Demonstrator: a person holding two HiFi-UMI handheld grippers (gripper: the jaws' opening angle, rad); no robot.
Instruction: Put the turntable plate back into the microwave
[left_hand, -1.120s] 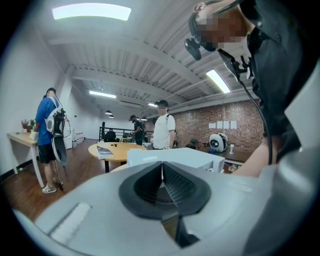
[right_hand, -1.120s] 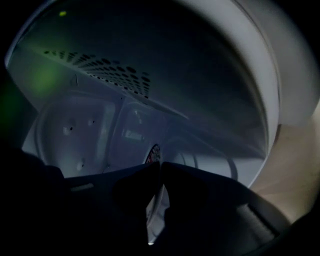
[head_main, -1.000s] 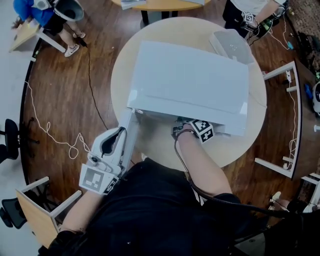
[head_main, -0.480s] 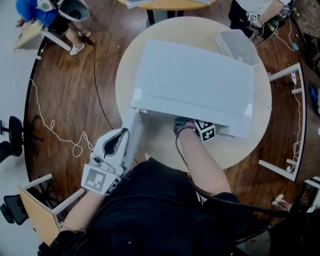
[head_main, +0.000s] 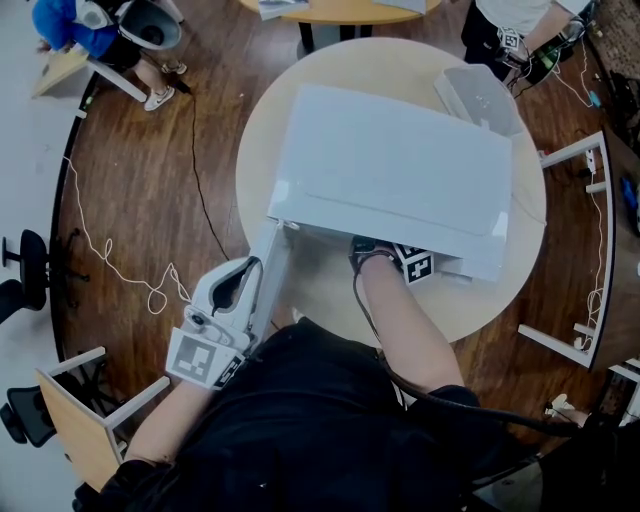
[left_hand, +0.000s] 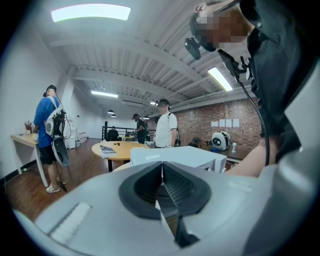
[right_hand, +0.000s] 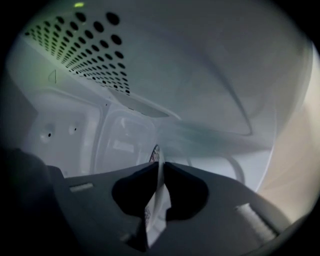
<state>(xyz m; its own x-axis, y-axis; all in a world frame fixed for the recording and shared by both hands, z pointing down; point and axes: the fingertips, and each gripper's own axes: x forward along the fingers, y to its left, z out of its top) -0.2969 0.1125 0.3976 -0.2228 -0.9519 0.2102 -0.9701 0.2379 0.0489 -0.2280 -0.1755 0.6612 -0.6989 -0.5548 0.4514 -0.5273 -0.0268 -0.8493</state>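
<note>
1. The right gripper (right_hand: 161, 165) reaches inside the microwave (head_main: 390, 170) and pinches the rim of the turntable plate (right_hand: 157, 197); its jaws have just been opening slightly.
2. The left gripper (left_hand: 161, 164) has its jaws pressed together, just beside the open door (head_main: 268, 270).
3. The microwave stands on a round table (head_main: 330, 70).

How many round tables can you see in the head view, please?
2. The pale table bears the microwave, mid-picture; the orange table lies beyond it, cut off by the top edge. More may lie out of frame.
</note>
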